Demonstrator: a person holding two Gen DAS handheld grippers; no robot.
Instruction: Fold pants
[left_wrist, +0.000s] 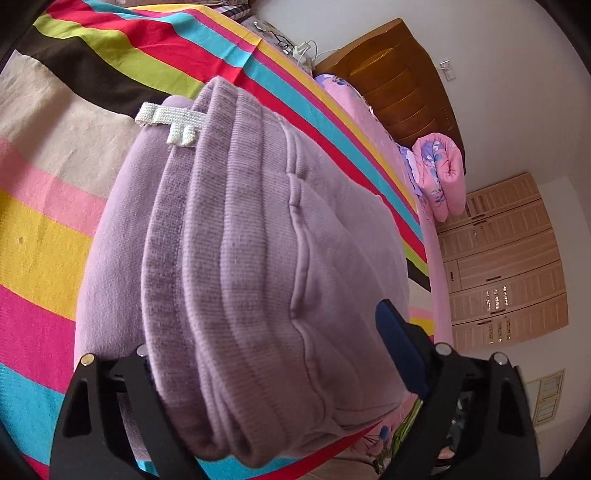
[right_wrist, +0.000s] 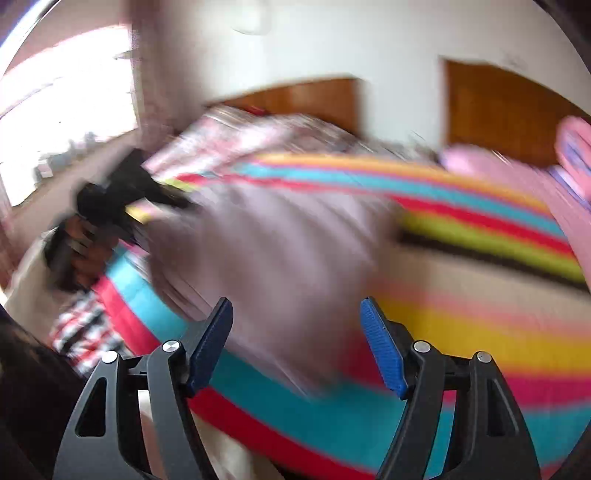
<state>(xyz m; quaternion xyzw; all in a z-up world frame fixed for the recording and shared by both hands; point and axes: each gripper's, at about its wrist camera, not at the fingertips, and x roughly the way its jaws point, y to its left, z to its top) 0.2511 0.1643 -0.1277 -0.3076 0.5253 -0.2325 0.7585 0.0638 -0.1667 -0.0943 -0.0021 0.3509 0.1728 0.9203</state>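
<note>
Lilac pants (left_wrist: 236, 258) bulking over, half-hiding left gripper (left_wrist: 273, 354) fingers (left_wrist: 400, 347).

A home bedroom: striped bedspread (left_wrist: 110, 74), wooden headboard (left_wrist: 399, 81), wardrobe (left_wrist: 506, 258)

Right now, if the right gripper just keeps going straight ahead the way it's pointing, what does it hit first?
Most likely the lilac pants lying on the striped bedspread. The right gripper is open and empty; the picture is blurred, so depth is unclear.
</note>
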